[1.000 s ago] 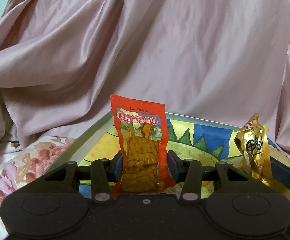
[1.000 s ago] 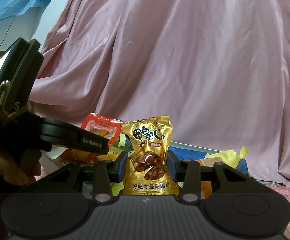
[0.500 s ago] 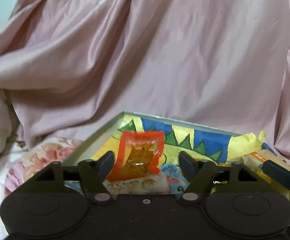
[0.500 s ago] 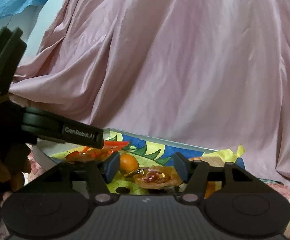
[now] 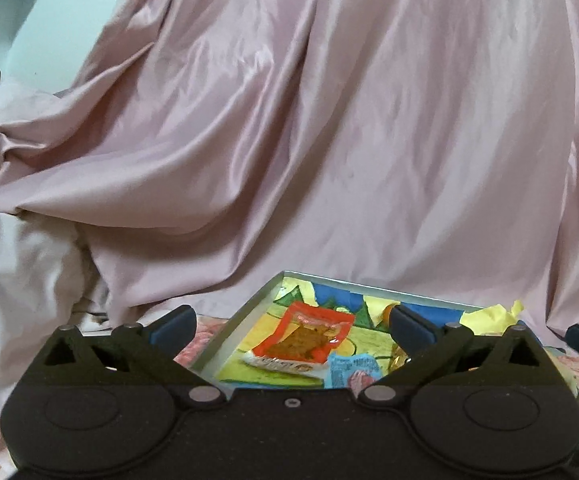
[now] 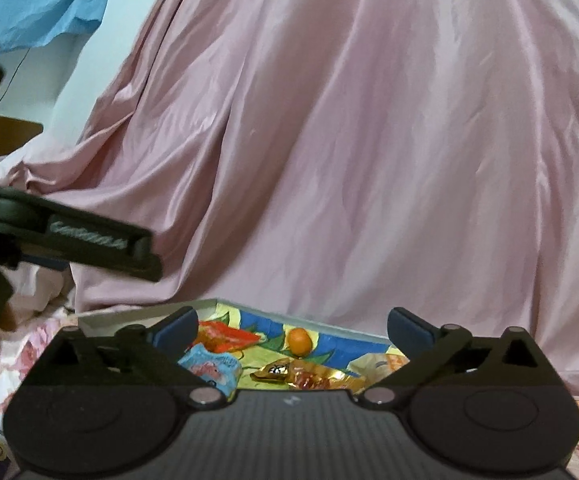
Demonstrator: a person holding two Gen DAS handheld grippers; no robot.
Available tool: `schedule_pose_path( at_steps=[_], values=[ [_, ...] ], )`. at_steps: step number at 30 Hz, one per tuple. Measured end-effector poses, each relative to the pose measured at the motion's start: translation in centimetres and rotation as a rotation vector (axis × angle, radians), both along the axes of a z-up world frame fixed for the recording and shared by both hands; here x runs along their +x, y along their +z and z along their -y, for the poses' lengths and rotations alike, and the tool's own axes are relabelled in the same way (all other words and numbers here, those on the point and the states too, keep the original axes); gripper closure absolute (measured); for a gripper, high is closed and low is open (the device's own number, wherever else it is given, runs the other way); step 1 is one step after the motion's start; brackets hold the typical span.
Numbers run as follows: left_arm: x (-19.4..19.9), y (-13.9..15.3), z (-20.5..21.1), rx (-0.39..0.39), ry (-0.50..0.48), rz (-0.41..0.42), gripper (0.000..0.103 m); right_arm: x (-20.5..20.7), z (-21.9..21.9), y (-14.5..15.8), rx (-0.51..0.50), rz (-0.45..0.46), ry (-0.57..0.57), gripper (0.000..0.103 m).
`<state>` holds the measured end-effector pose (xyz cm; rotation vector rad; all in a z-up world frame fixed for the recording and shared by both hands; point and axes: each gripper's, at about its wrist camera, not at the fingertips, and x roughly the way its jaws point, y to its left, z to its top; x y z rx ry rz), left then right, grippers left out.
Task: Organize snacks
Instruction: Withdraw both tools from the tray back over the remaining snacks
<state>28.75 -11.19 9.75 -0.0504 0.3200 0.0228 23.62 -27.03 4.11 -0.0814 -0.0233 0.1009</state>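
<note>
Left wrist view: the left gripper [image 5: 291,326] is shown with its fingers [image 5: 173,325] spread wide and nothing held between them. Beyond them a shallow tray [image 5: 245,312] with a brightly painted floor is seen, resting on a floral bedcover [image 5: 205,346] in front of draped pink cloth [image 5: 329,120]. A red snack packet [image 5: 305,340] is laid flat in the tray, with a small blue packet [image 5: 349,370] just beside it.

Right wrist view: the right gripper [image 6: 291,326] is likewise held wide apart and empty. A gold snack packet [image 6: 309,374] is seen lying flat on the tray floor, near a small orange round item [image 6: 299,340], possibly a fruit. The red and blue packets are visible at the tray's left side.
</note>
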Motion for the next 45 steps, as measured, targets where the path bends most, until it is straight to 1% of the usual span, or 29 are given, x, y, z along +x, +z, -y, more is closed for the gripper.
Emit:
schedule_pose_path(
  at_steps=[3, 7, 16, 19, 26, 32, 34, 37, 40, 45],
  values=[
    [-1.6, 0.3, -0.5, 0.008, 0.005, 0.01, 0.001, -1.1, 0.3, 0.4, 0.013, 0.016, -0.014, 0.0],
    [-3.8, 0.6, -1.3, 0.0, 0.011, 0.011, 0.001, -2.9, 0.6, 0.5, 0.025, 0.029, -0.023, 0.0],
    [-9.2, 0.3, -3.5, -0.016, 0.029, -0.009, 0.001, -7.3, -0.1, 0.5, 0.003, 0.057, -0.011, 0.0],
    [-11.0, -0.3, -4.3, -0.016, 0.039, -0.027, 0.001, -8.6, -0.5, 0.4, 0.006, 0.044, 0.003, 0.0],
    [-14.3, -2.1, -5.7, -0.034, 0.05, -0.071, 0.001, -11.9, -1.3, -0.1, 0.037, -0.021, 0.029, 0.0],
    [-16.3, -3.6, -6.6, -0.046, 0.049, -0.109, 0.001, -14.1, -1.9, -0.9, 0.052, -0.103, 0.028, 0.0],
    [-16.8, -4.0, -6.8, -0.047, 0.047, -0.125, 0.001, -14.2, -2.1, -1.3, 0.05, -0.161, 0.03, 0.0],
    [-17.4, -4.8, -7.2, -0.046, 0.038, -0.155, 0.001, -14.1, -2.5, -2.1, 0.044, -0.279, 0.042, 0.0],
    [-18.0, -5.7, -7.6, -0.042, 0.029, -0.188, 0.001, -14.0, -2.9, -3.0, 0.028, -0.373, 0.044, 0.0],
    [-18.5, -7.3, -8.3, -0.036, 0.016, -0.25, 0.001, -13.3, -3.8, -4.4, 0.006, -0.467, 0.052, 0.0]
  ],
)
